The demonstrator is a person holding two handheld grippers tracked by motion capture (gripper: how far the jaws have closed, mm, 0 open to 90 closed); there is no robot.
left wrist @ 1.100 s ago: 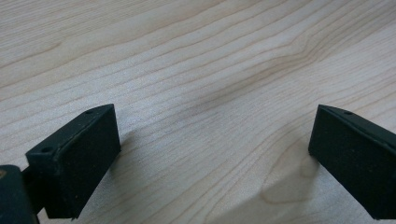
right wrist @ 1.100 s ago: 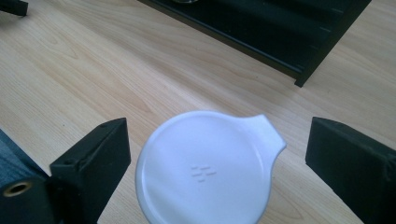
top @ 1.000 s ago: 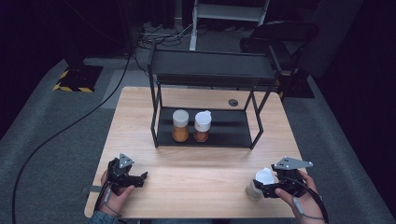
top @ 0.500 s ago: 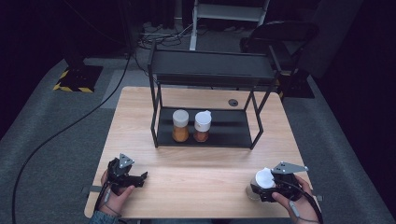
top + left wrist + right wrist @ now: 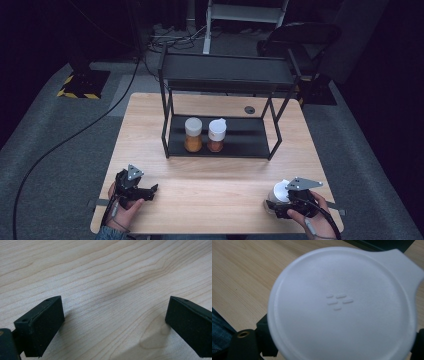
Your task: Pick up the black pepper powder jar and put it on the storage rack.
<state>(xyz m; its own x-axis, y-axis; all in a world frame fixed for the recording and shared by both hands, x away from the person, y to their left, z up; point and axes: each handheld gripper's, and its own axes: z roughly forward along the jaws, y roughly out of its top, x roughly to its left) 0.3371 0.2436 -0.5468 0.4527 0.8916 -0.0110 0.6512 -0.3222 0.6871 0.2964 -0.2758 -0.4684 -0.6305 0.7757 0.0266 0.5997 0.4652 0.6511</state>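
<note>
A jar with a round white flip lid [image 5: 280,190] [image 5: 342,302] stands at the table's near right corner. My right gripper [image 5: 276,201] reaches around it from the right. Its jaws have just been closing and now sit against the jar's sides under the lid, with one black finger [image 5: 265,338] showing past the lid's left rim. My left gripper [image 5: 148,190] [image 5: 113,325] rests low over bare wood at the near left, jaws wide open with nothing between them.
A black two-level metal rack [image 5: 250,137] stands mid-table. Its lower shelf carries a beige-lidded jar of orange powder [image 5: 193,135] and a white-lidded jar [image 5: 217,135]. A cable hole [image 5: 249,110] lies behind it. Dark carpet and cables surround the wooden table [image 5: 215,185].
The right gripper has sunk a little around the white-lidded jar and shut on it. The left gripper has stayed where it was.
</note>
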